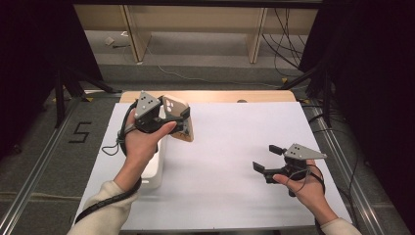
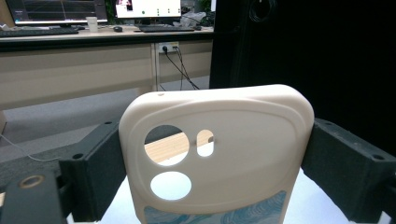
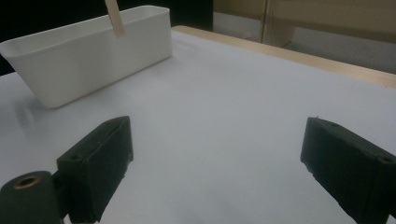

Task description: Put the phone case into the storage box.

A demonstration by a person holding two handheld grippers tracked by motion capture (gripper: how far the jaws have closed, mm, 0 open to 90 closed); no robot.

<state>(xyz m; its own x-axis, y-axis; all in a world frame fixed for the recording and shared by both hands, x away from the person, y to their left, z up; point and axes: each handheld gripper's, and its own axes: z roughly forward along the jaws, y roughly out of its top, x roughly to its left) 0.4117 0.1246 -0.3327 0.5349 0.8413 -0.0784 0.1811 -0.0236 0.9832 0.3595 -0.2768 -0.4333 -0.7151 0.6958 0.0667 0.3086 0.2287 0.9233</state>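
A cream phone case (image 1: 175, 104) with round camera cut-outs and a blue wavy print low down hangs in the air over the table's left side. My left gripper (image 1: 183, 121) is shut on it. In the left gripper view the case (image 2: 233, 149) stands upright, with both black jaws pressed against its side edges around the gripper's middle (image 2: 215, 140). My right gripper (image 1: 267, 157) rests low at the right of the table, open with nothing between its jaws. The right gripper view shows bare white tabletop in the gap between them (image 3: 219, 140).
A white rectangular bin (image 1: 155, 169) stands on the white table sheet (image 1: 230, 147) below my left hand; it is also at the far left of the right gripper view (image 3: 93, 56). A wooden table edge (image 1: 220, 96) runs along the back. Cables lie on the floor beyond.
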